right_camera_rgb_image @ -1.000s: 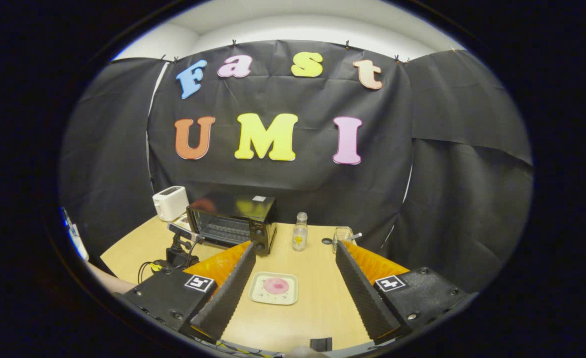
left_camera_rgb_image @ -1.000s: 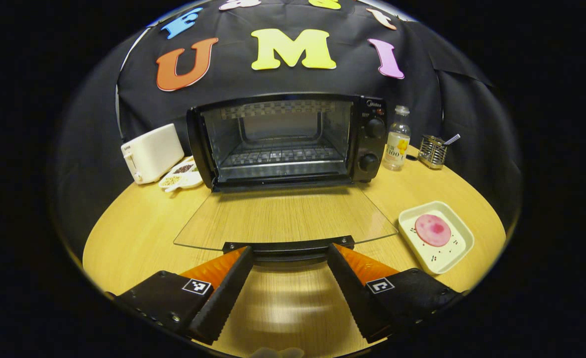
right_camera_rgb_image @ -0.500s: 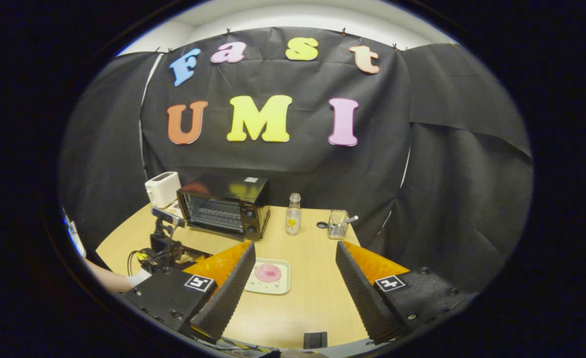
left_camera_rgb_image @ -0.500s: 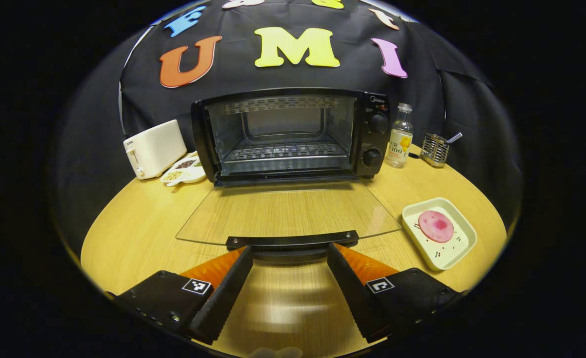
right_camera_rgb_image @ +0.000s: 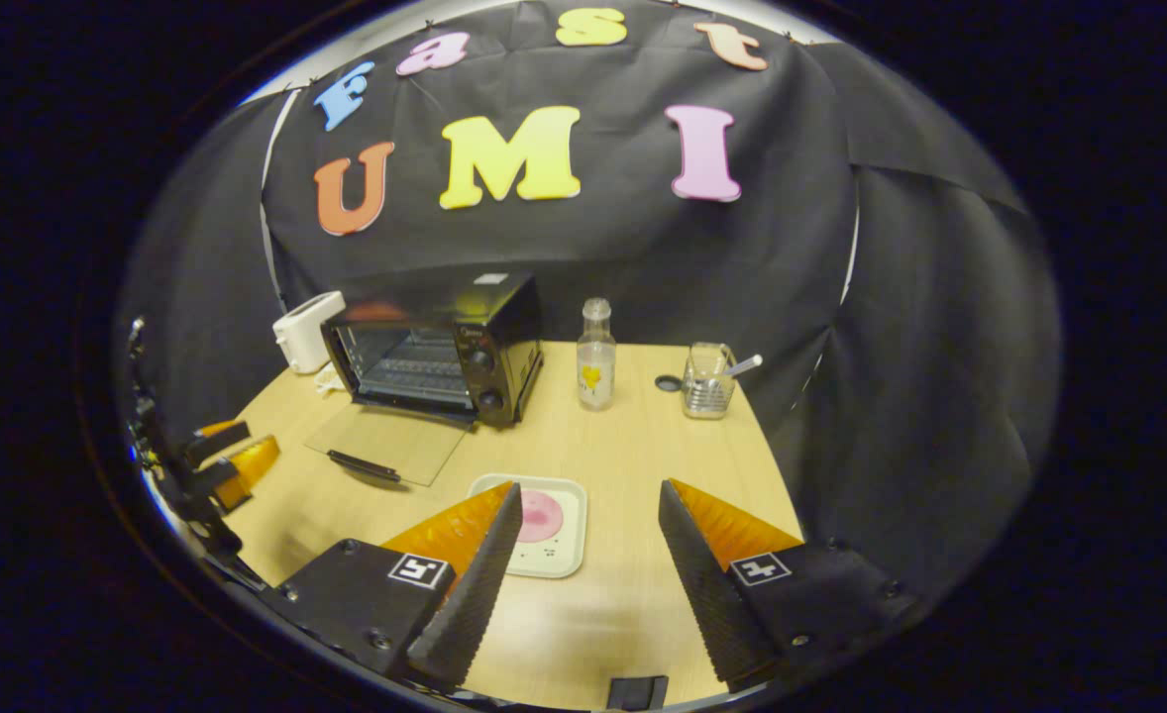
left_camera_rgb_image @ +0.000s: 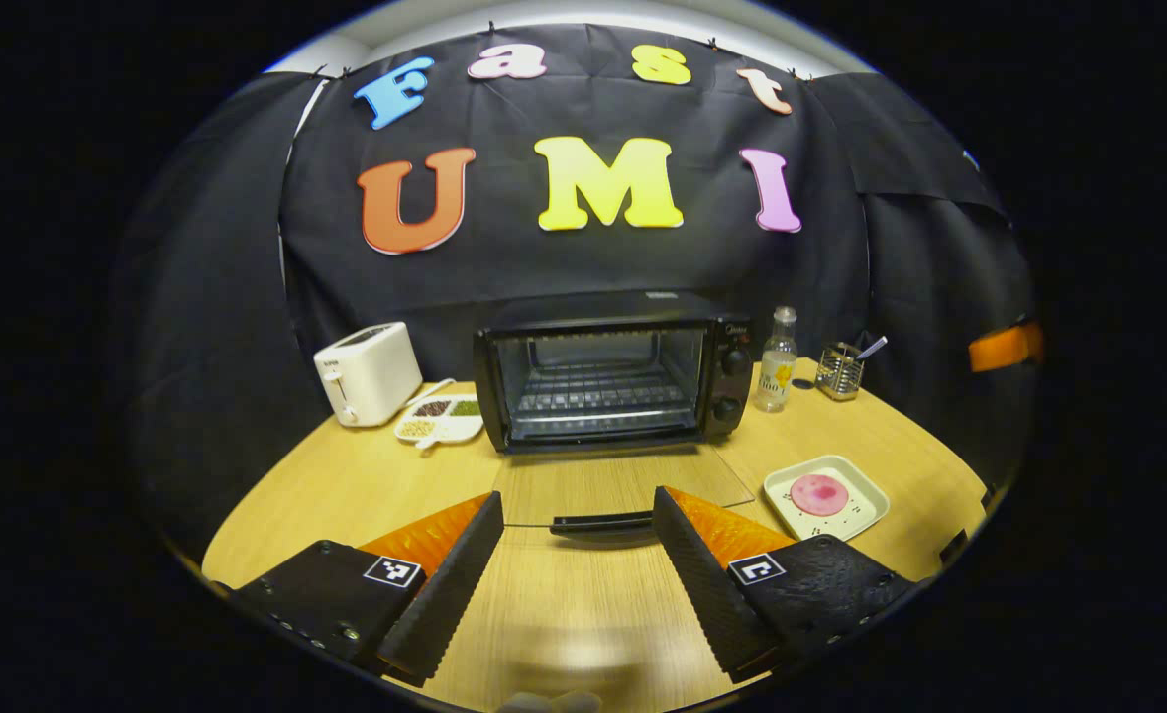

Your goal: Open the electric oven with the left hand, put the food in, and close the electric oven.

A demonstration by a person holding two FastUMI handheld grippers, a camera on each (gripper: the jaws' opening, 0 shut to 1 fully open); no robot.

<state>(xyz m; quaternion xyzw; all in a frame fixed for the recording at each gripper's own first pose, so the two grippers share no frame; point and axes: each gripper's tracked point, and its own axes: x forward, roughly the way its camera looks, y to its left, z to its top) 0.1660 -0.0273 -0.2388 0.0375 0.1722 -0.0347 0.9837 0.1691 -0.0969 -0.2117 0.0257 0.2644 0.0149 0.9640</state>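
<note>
1. My left gripper hangs open above the table, holding nothing, near the handle of the oven door, which lies flat open.
2. My right gripper is open too, over the plate carrying the pink food.

The left gripper view looks level past its spread jaws straight at the black open-doored electric oven. The right gripper view looks down from higher, oven off left; both share the light wooden tabletop.
</note>
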